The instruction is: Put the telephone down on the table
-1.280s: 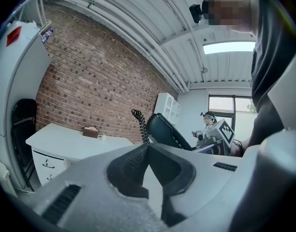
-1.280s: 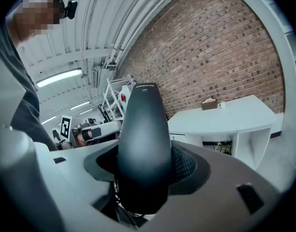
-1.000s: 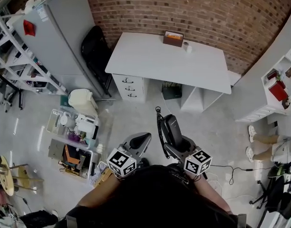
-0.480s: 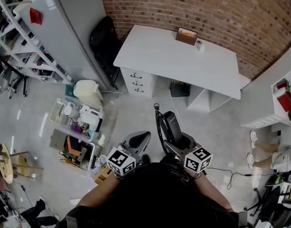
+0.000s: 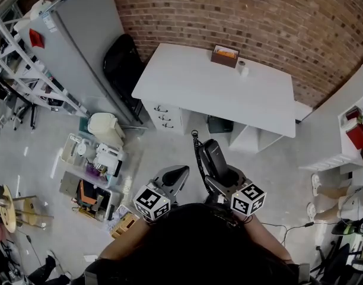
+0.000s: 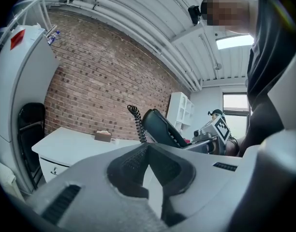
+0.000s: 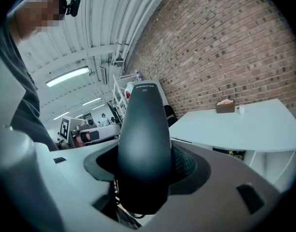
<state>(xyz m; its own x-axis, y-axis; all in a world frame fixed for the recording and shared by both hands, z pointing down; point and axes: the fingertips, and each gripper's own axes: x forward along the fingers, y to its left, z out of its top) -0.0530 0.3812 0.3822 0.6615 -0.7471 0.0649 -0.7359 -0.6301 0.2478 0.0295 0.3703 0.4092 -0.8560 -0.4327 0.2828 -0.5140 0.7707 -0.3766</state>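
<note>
A black telephone handset (image 5: 214, 158) with a coiled cord (image 5: 198, 153) stands up in my right gripper (image 5: 222, 177), which is shut on its lower part. In the right gripper view the telephone handset (image 7: 143, 124) fills the space between the jaws, with the pads pressed on both sides. The white table (image 5: 193, 82) lies ahead against the brick wall, well beyond the handset. My left gripper (image 5: 174, 176) hangs beside it to the left, jaws together with nothing in them. The left gripper view shows the telephone handset (image 6: 160, 127) to its right and the table (image 6: 73, 145) ahead.
A brown box (image 5: 225, 55) and a small white cup (image 5: 243, 68) sit at the table's far edge. White drawers (image 5: 164, 113) stand under its left end. A black chair (image 5: 122, 64) and grey cabinet (image 5: 80, 40) are left of it. Floor clutter (image 5: 92, 168) lies at the left, white shelves (image 5: 353, 123) at the right.
The head view has swayed a little, so the table sits slightly differently in the picture. Both grippers and the handset keep the same places and grip.
</note>
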